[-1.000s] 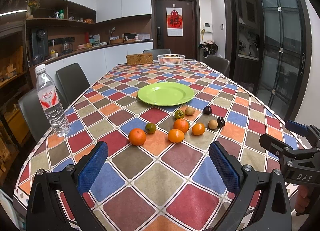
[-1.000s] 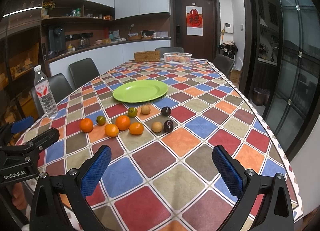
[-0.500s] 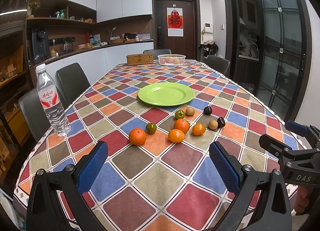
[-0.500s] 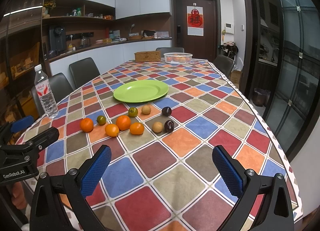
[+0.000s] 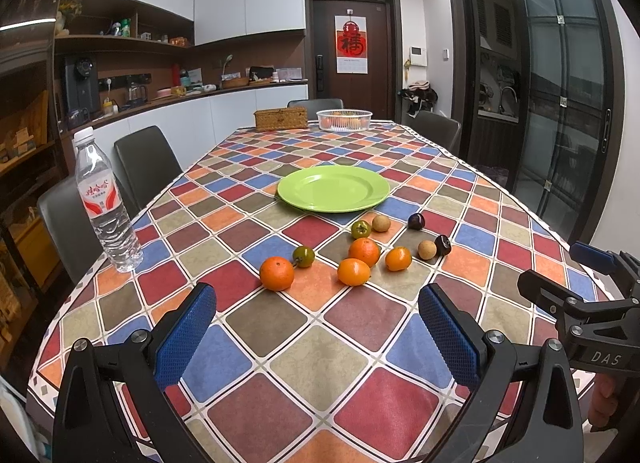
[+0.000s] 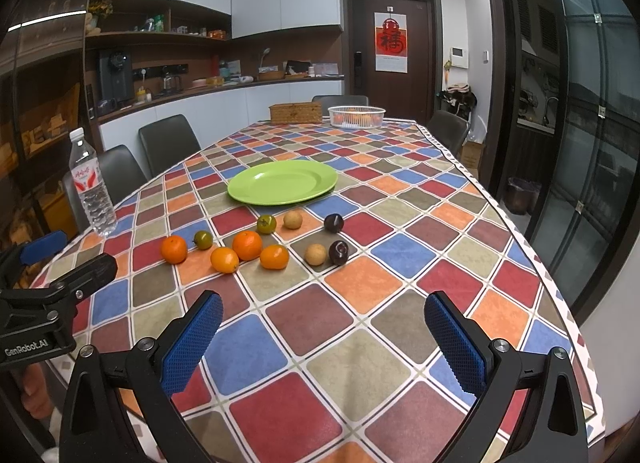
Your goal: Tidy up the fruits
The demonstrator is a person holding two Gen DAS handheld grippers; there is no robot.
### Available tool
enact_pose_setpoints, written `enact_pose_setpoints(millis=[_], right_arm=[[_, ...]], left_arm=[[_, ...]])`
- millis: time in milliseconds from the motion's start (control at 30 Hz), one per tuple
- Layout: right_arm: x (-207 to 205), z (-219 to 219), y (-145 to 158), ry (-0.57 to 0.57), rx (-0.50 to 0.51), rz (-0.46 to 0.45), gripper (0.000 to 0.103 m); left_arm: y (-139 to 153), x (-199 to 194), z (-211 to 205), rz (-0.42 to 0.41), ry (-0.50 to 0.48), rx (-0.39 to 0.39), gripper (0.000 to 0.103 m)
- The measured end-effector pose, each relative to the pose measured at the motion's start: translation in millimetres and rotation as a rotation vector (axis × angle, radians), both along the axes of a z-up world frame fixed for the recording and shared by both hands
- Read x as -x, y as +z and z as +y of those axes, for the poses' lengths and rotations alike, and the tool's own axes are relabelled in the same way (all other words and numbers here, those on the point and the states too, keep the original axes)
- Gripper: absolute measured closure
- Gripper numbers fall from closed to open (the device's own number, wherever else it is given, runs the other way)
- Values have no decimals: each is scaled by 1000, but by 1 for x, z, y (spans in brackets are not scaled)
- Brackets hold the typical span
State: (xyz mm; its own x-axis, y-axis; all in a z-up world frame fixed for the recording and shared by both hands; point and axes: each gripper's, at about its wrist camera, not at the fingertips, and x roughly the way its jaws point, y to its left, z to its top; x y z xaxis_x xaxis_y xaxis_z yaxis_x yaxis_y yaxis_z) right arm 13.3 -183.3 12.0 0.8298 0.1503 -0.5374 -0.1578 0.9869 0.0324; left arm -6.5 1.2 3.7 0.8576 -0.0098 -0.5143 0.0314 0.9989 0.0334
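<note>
Both tools, left (image 5: 316, 327) and right (image 6: 322, 329), hang spread and empty. The small round fruits (image 5: 354, 271) lie loose at twelve o'clock, short of the flat green plate (image 5: 333, 187); a careless pinch could roll one off the checked surface (image 5: 320, 363).

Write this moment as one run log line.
left gripper: open, empty | right gripper: open, empty | fruits: on tablecloth | green plate: empty

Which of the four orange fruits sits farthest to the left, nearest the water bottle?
The lone orange fruit beside a small green fruit. It lies apart from the other three, which cluster together further right, and is closest to the water bottle.
</note>
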Motion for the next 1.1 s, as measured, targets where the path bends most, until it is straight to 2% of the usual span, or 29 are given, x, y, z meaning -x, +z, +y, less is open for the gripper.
enact_pose_setpoints(millis=[533, 767, 1033, 1100], right_arm=[[-5, 5, -2, 19, 8, 7, 1], [-13, 10, -5, 61, 38, -27, 1], [-35, 24, -9, 131, 80, -42, 1], [-42, 26, -10, 149, 94, -42, 2]], left_arm=[[-2, -3, 4, -1, 20, -24, 0], [-7, -14, 2, 7, -9, -35, 1], [-18, -36, -1, 23, -70, -58, 15], [-19, -42, -4, 22, -91, -66, 15]])
